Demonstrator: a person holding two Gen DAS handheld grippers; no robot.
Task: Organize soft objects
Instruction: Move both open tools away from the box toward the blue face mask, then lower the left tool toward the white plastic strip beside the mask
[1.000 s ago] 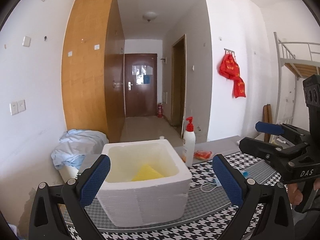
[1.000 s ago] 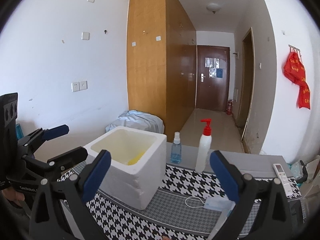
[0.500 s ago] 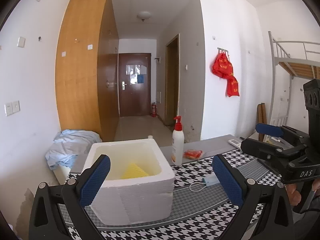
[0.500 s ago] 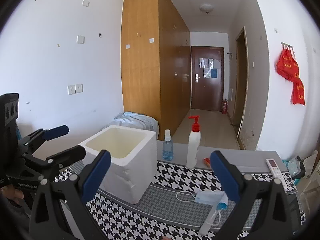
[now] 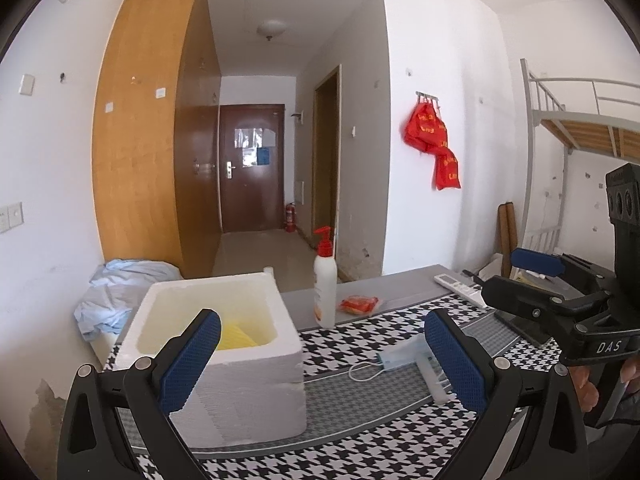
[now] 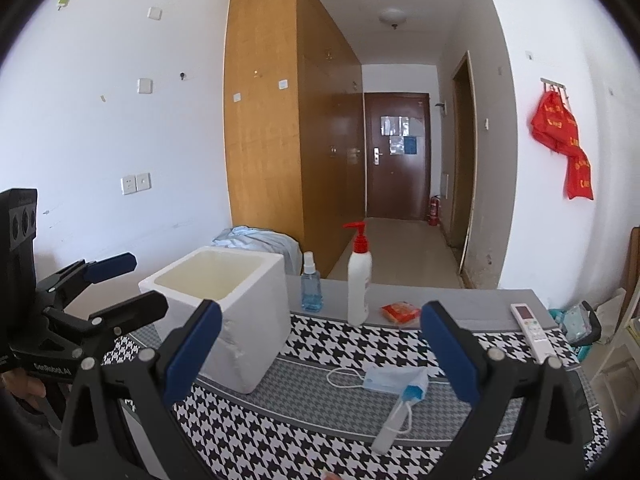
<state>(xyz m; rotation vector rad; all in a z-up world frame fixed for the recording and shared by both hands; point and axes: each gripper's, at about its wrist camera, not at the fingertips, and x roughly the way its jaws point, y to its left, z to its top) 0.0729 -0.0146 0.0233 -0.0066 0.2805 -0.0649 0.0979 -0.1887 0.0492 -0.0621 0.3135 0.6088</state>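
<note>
- The left gripper (image 5: 320, 354) hangs above the near edge of the table, its blue-padded jaws spread wide with nothing between them; it sits just left of the foam box as the right wrist view shows it (image 6: 110, 286).
- The right gripper (image 6: 320, 348) is likewise released and empty, well to the right of the foam box; in the left wrist view it appears at the right edge (image 5: 516, 280), a hand (image 5: 608, 384) gripping its handle.
- A houndstooth cloth (image 6: 280, 436) covers the table under everything.
- A blue face mask (image 6: 394, 378) lies flat on the cloth to the right of the foam box, its white ear loop trailing towards the box.
- A white tube with a blue end (image 6: 394, 416) lies partly over the mask's near corner.
- The white foam box (image 6: 236, 312) stands open on the left part of the cloth; a yellow soft item (image 5: 236, 334) lies at its bottom.
- Behind the box's right corner stands a small blue spray bottle (image 6: 311, 288), then a white pump bottle with a red top (image 6: 359, 280).
- A red-orange packet (image 6: 400, 312) lies right of the pump bottle.
- A white remote control (image 6: 532, 330) lies far right of the box.
- A pale blue bundle of cloth (image 6: 260, 240) sits behind the box, against the wooden wardrobe (image 6: 280, 120).
</note>
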